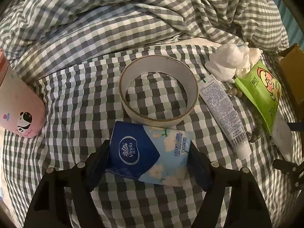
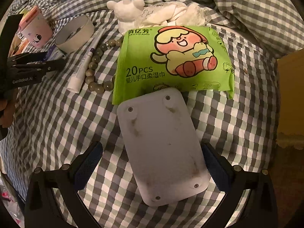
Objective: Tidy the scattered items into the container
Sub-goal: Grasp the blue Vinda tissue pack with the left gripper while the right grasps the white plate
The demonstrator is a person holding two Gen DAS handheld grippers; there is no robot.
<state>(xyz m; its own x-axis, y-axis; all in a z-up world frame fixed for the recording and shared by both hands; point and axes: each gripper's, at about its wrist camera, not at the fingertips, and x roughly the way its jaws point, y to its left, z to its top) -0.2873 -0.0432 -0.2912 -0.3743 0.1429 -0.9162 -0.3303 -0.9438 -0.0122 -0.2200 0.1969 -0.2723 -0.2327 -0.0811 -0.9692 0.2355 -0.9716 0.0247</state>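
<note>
The left gripper (image 1: pixel 149 157) brackets a soft blue tissue pack (image 1: pixel 148 153); both pads appear to touch its edges, though firm clamping cannot be confirmed. The right gripper (image 2: pixel 152 163) stands released around a rigid white plate (image 2: pixel 161 146), clear of both sides. Beyond that plate, a glossy green wipes pack (image 2: pixel 171 60) partly hides a bead bracelet (image 2: pixel 96 57). A cardboard box (image 1: pixel 292 72), cut off, lies right of the left gripper.

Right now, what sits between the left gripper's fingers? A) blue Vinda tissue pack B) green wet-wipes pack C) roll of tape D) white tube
A: in the left wrist view the blue Vinda tissue pack lies between the fingers of the left gripper; the roll of tape lies beyond it.
</note>
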